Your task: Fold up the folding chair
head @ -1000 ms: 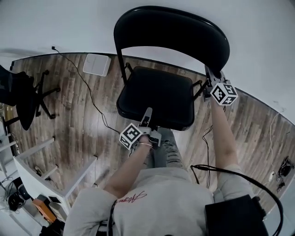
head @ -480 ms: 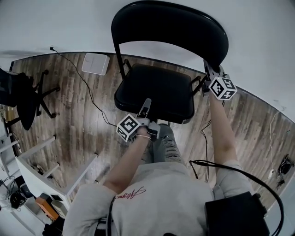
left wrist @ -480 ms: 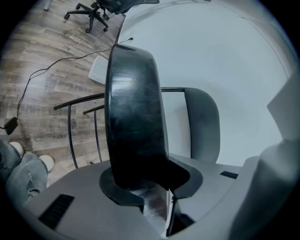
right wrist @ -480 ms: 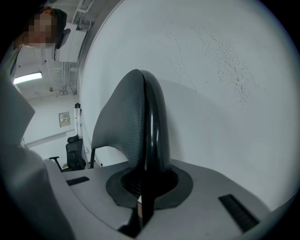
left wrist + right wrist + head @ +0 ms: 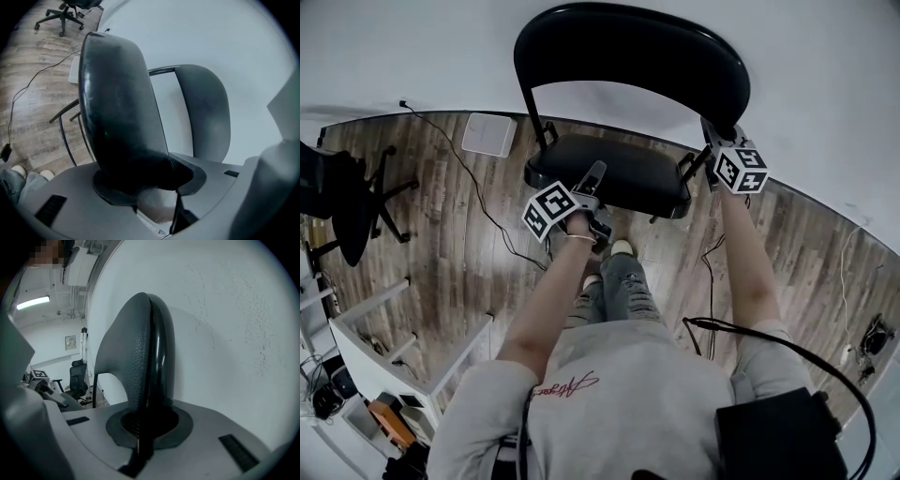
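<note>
The black folding chair stands against the wall, with its backrest upright and its seat tilted up at the front. My left gripper holds the seat's front edge. In the left gripper view the seat stands edge-on between the jaws, the backrest behind it. The jaws of the left gripper have just been opening a little, and the pads still lie against the seat. My right gripper is shut on the backrest's right edge, where the frame tube runs into the right gripper.
An office chair stands at far left. A white flat box lies on the wooden floor by the wall, and a cable trails from it. White shelving is at lower left. The person's shoes are just before the chair.
The seat's front edge has swung up toward the backrest, and the left gripper has gone up and away with it. The right gripper has stayed on the backrest's edge.
</note>
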Tool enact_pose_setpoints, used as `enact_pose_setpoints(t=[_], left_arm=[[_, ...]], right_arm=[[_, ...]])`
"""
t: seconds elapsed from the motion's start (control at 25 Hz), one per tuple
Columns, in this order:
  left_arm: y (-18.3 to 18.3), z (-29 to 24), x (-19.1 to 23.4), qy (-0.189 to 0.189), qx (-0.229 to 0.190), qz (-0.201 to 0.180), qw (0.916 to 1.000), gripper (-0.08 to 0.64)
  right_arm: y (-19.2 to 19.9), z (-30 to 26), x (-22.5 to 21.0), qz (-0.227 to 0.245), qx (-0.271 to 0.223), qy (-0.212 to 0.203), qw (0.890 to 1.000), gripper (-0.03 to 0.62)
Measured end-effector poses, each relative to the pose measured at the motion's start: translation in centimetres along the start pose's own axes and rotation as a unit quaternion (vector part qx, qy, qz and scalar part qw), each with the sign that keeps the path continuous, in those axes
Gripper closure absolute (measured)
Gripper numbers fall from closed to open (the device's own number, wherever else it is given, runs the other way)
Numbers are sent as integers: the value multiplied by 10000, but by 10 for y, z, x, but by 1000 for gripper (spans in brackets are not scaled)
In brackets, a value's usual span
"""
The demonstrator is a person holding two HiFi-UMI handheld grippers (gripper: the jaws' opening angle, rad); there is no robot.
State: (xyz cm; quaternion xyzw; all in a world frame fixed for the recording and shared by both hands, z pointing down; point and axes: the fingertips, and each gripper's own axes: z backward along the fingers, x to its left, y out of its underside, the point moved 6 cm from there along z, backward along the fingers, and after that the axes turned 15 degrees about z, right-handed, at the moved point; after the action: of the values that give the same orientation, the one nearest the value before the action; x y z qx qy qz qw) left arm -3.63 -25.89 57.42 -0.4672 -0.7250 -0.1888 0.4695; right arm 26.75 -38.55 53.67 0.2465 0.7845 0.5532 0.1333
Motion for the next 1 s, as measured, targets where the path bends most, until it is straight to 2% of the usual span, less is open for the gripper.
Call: enact_pose_setpoints(t=[0.12, 0.28, 0.56, 0.76, 1.0], left_arm=[[-8, -22, -24, -161, 135, -49, 9998, 331], [-19, -54, -55, -506, 370, -71, 9980, 322], [-36, -108, -94, -1382, 506, 175, 9890, 314], [-46, -124, -104, -1538, 496, 319, 9863, 313], [-46, -134, -108, -1662, 522, 355, 9841, 301]], right_arm=[[-6, -2, -4, -25, 36, -51, 10000, 575], [-15, -5, -11, 209, 269, -87, 9994, 575], [-21, -15, -20, 393, 469, 1, 9981, 575], [-25, -19, -19, 595, 512, -122, 9968, 575], [-25, -17, -21, 657, 536, -27, 9964, 575]])
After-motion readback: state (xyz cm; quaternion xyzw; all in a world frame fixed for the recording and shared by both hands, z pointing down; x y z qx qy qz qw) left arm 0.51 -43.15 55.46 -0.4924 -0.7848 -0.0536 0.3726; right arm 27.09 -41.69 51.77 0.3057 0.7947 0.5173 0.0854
